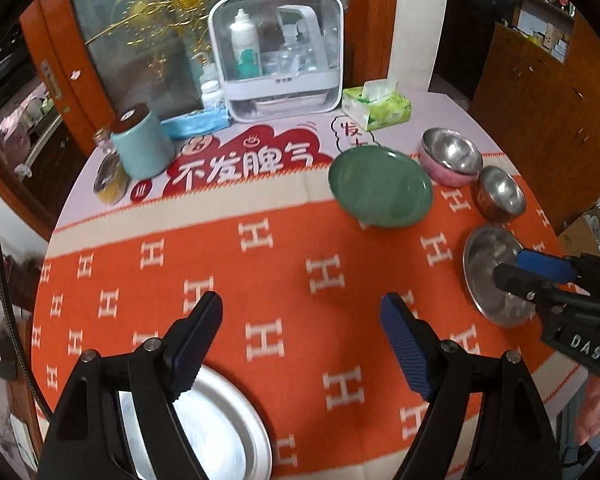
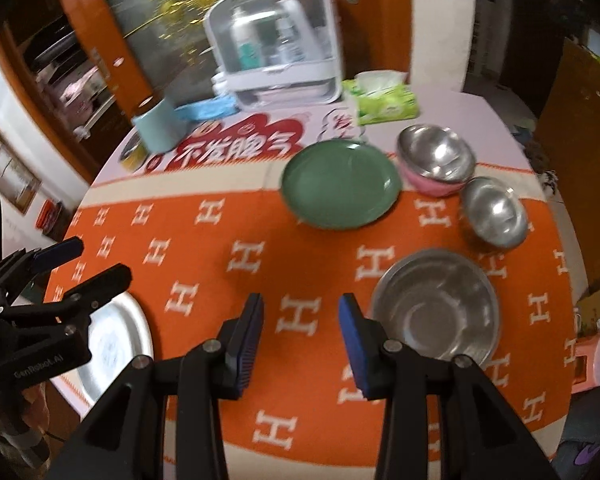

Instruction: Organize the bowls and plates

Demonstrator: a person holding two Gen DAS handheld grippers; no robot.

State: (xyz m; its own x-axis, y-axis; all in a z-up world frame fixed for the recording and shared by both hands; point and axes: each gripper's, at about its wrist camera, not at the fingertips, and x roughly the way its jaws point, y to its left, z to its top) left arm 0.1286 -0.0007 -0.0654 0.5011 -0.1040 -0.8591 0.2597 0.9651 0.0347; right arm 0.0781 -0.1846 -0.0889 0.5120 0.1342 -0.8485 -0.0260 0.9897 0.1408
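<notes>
A green plate (image 1: 381,188) (image 2: 341,183) lies at the middle back of the orange cloth. To its right stand a steel bowl in a pink bowl (image 1: 451,156) (image 2: 436,160), a small steel bowl (image 1: 500,194) (image 2: 494,212) and a wide steel bowl (image 1: 488,276) (image 2: 436,308). A flat steel plate (image 1: 216,424) (image 2: 112,344) lies near the front left edge. My left gripper (image 1: 302,316) is open and empty above the cloth, its left finger over the steel plate. My right gripper (image 2: 300,316) is open and empty just left of the wide steel bowl; it also shows in the left wrist view (image 1: 516,268).
At the back stand a clear storage box (image 1: 278,52), a tissue pack (image 1: 376,106), a teal jar (image 1: 142,142), a glass bottle (image 1: 110,176) and a blue cloth (image 1: 196,124). A pink device (image 2: 590,360) sits off the table's right edge. Wooden doors stand behind the table.
</notes>
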